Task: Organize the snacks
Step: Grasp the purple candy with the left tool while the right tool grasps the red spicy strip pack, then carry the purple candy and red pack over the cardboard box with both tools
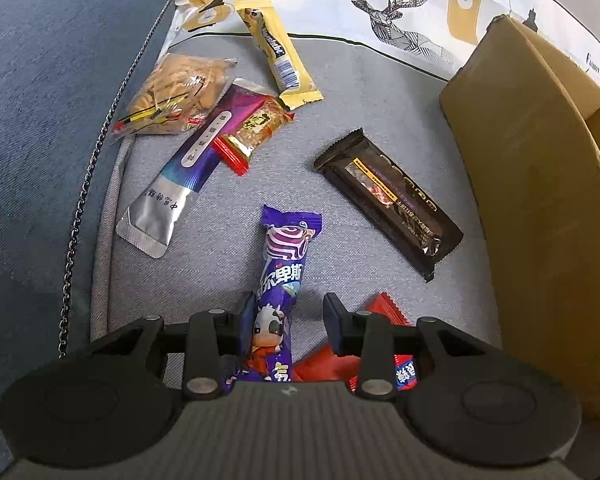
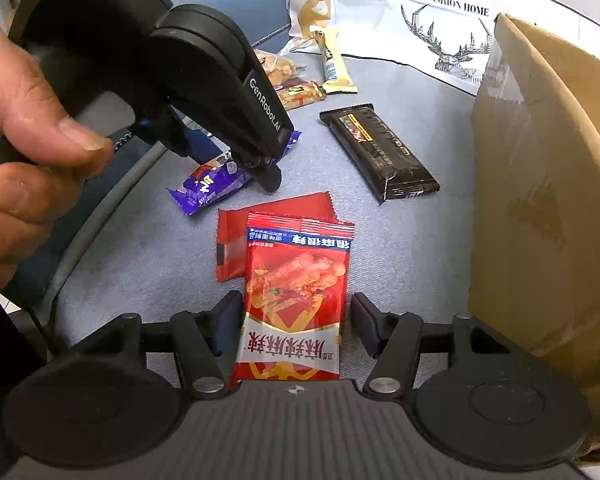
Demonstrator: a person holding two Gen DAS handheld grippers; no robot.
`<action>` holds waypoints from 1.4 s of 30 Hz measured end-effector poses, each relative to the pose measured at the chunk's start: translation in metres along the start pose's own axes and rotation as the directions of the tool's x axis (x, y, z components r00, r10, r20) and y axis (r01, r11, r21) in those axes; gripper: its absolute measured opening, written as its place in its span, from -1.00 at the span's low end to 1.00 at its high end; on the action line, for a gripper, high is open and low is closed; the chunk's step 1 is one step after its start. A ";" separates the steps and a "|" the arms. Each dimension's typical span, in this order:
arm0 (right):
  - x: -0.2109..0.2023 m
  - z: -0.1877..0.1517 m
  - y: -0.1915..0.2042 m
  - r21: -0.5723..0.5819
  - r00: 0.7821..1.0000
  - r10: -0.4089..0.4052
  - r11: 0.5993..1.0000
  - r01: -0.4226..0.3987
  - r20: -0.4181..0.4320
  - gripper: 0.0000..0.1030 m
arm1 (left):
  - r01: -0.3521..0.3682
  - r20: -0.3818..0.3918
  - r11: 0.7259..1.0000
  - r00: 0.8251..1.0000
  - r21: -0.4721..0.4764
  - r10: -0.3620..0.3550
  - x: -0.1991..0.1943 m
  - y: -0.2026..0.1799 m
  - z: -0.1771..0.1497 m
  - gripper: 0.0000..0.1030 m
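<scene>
Both grippers hovered with fingers wide, the left gripper (image 1: 288, 320) straddling a purple candy bar (image 1: 281, 280), the right gripper (image 2: 296, 320) straddling a red snack packet (image 2: 300, 296), seemingly ready to lift each toward the cardboard box (image 2: 540, 200) at three o'clock.

Grey fabric cushion (image 1: 372, 92) carries scattered snacks: purple cow bar (image 1: 278, 280) near, black bar (image 1: 388, 200) right, red packets (image 2: 296, 280) near, yellow bar (image 1: 278, 52) far, biscuit bag (image 1: 176, 92) far left, cardboard box (image 1: 540, 184) right.

Eight snack packets (image 1: 283, 280) (one cardboard box (image 1: 540, 184))
</scene>
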State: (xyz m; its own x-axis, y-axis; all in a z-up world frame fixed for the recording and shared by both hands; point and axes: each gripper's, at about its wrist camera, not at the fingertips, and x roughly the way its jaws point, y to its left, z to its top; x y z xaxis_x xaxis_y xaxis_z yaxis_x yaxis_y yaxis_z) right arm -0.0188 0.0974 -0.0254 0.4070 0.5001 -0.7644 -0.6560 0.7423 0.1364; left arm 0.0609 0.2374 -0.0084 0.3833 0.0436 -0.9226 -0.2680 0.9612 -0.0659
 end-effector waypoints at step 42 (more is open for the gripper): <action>-0.155 -0.015 -0.022 -0.032 0.849 0.020 0.999 -0.003 0.528 -0.07 | 0.141 0.547 0.984 0.835 -0.111 -0.058 -0.128 -0.004 -0.027 -0.69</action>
State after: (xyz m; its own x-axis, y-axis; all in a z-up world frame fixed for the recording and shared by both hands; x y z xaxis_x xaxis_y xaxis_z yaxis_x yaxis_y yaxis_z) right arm -0.0771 -0.0027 0.0809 0.6682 0.6747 -0.3135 -0.6773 0.7260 0.1188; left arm -0.0110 0.2205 0.0998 0.8189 0.1299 -0.5590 -0.3081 0.9213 -0.2374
